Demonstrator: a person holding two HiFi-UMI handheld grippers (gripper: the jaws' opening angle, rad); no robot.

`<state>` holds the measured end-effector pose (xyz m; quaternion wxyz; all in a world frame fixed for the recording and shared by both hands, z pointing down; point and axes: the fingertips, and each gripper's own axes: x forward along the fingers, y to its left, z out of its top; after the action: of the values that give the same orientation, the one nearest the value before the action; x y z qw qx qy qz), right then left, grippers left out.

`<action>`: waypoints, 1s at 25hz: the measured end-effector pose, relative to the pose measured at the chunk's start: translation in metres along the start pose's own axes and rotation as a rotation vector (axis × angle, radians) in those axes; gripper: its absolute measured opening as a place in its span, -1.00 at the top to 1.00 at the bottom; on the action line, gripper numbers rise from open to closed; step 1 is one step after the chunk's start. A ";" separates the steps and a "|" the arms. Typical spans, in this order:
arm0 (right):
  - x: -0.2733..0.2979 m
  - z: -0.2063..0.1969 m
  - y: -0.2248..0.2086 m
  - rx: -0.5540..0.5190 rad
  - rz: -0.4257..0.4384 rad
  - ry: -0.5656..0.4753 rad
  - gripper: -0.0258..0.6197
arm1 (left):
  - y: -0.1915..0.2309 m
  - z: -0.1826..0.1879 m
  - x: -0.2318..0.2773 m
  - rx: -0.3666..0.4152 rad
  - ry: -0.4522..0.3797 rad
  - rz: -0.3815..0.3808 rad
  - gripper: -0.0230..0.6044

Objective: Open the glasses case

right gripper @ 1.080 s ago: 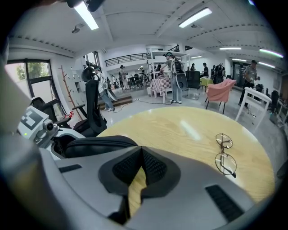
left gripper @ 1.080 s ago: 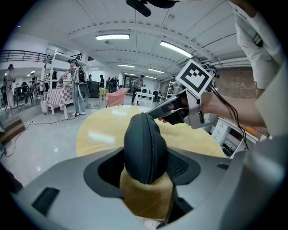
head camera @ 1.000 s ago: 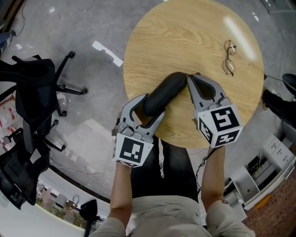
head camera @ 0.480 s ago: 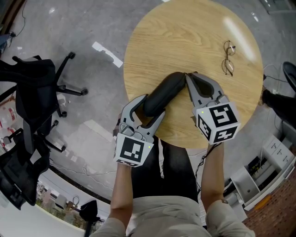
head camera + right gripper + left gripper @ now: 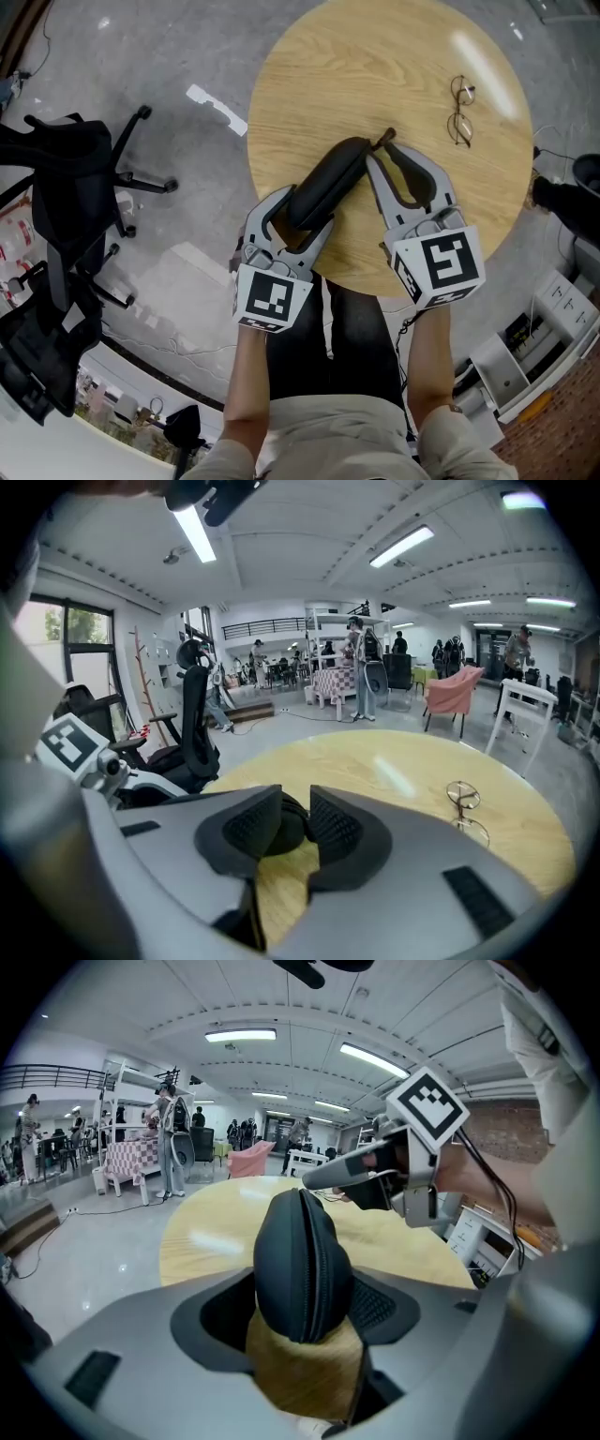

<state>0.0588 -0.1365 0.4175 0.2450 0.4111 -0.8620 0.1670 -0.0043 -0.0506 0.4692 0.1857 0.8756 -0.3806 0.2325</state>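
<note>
One glasses case (image 5: 323,187), left gripper (image 5: 305,217) clamping (jaws just widening), right gripper (image 5: 378,153) pinching end, spectacles (image 5: 460,114) apart.

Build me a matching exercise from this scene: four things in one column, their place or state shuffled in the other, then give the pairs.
Things
1. glasses case
2. glasses
3. office chair
4. right gripper

Place or state
A. stands off to the left of the table
B. lies on the table's far right part, touched by nothing
C. black, lying slanted near the table's near edge
D. its tips are at the case's far end

Pairs: 1-C, 2-B, 3-A, 4-D
</note>
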 end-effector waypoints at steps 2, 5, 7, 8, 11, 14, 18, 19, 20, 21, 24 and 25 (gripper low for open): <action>-0.001 0.010 0.012 -0.040 0.021 -0.023 0.58 | -0.001 0.000 0.001 0.002 0.002 0.002 -0.05; 0.002 0.014 0.024 -0.086 0.038 -0.028 0.58 | -0.002 0.000 0.001 -0.007 0.002 -0.003 -0.06; 0.004 0.016 0.029 -0.088 0.052 -0.036 0.60 | -0.003 0.001 0.001 -0.011 0.002 -0.004 -0.08; 0.005 0.017 0.030 -0.086 0.055 -0.039 0.65 | -0.003 0.002 0.000 -0.013 0.002 -0.005 -0.09; 0.006 0.016 0.033 -0.100 0.057 -0.026 0.74 | -0.003 0.006 -0.003 -0.021 -0.004 -0.010 -0.13; 0.008 0.011 0.033 -0.119 0.064 -0.010 0.79 | -0.005 0.016 -0.009 -0.024 -0.024 -0.016 -0.14; 0.009 0.011 0.034 -0.121 0.075 -0.014 0.81 | -0.004 0.038 -0.020 0.012 -0.059 -0.014 -0.14; 0.009 0.010 0.034 -0.121 0.078 -0.015 0.82 | -0.003 0.043 -0.022 0.017 -0.069 -0.011 -0.14; 0.009 0.010 0.034 -0.119 0.082 -0.016 0.82 | -0.001 0.048 -0.023 0.021 -0.078 -0.006 -0.14; 0.009 0.010 0.034 -0.117 0.087 -0.018 0.82 | 0.001 0.051 -0.024 0.024 -0.084 0.001 -0.14; 0.009 0.009 0.034 -0.112 0.097 -0.021 0.82 | 0.010 0.059 -0.025 0.028 -0.095 0.027 -0.14; 0.009 0.009 0.034 -0.110 0.099 -0.022 0.82 | 0.013 0.060 -0.024 0.028 -0.096 0.036 -0.14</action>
<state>0.0241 -0.1259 0.4127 0.2493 0.3555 -0.8918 0.1270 -0.0127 -0.0755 0.4088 0.1507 0.8812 -0.4016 0.1988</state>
